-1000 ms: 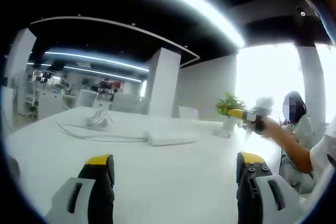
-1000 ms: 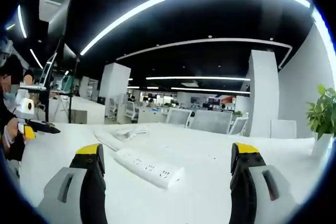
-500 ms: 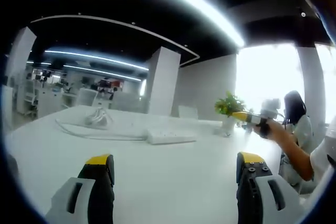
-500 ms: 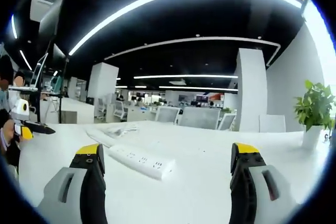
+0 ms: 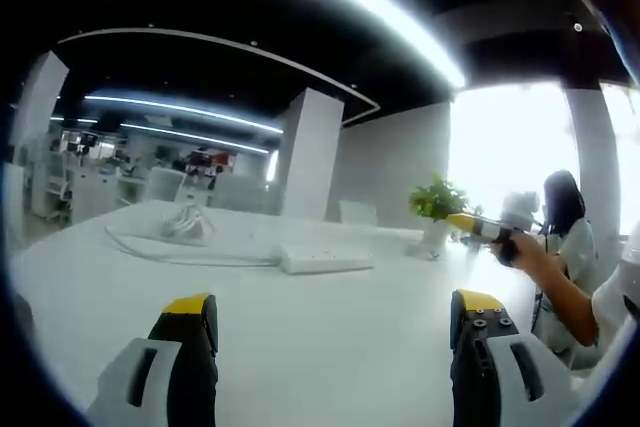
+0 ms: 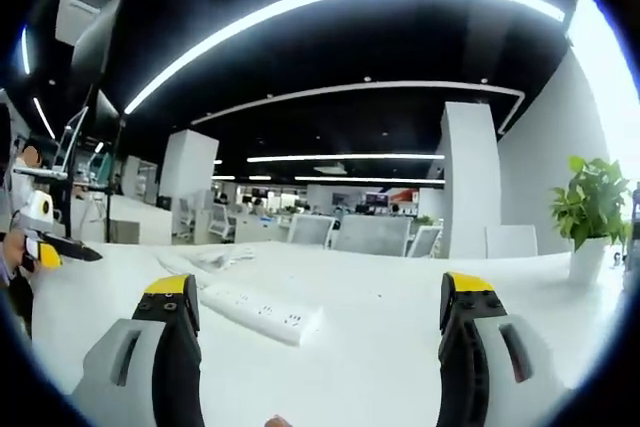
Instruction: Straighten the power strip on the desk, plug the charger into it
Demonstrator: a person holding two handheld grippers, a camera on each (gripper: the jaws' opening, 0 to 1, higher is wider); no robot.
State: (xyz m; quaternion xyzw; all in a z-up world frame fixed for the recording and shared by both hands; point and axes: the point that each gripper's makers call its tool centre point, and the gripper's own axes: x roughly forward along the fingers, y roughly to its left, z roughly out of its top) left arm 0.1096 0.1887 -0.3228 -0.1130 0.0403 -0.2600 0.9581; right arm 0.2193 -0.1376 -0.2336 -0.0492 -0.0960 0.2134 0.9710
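A white power strip (image 5: 322, 262) lies on the white desk (image 5: 330, 347), with its cable (image 5: 170, 252) looping away to the left toward a white bundle (image 5: 188, 227). In the right gripper view the same power strip (image 6: 262, 311) lies slanted ahead, left of centre, with a coiled white cable (image 6: 222, 259) behind it. My left gripper (image 5: 335, 317) stands open well short of the strip, nothing between its jaws. My right gripper (image 6: 325, 307) is open too, over bare desk. The right gripper (image 5: 480, 227) shows at the right of the left gripper view, held in a hand. The left gripper (image 6: 55, 247) shows at the left edge of the right gripper view.
A potted plant (image 5: 437, 209) stands on the desk's far right; the same plant (image 6: 590, 217) is at the right of the right gripper view. A seated person (image 5: 565, 247) is by the bright window. White pillars, desks and chairs stand behind.
The right gripper view has tilted down and turned a little, so the power strip sits lower and the plant has come further in. In the left gripper view the hand-held gripper drifted slightly right.
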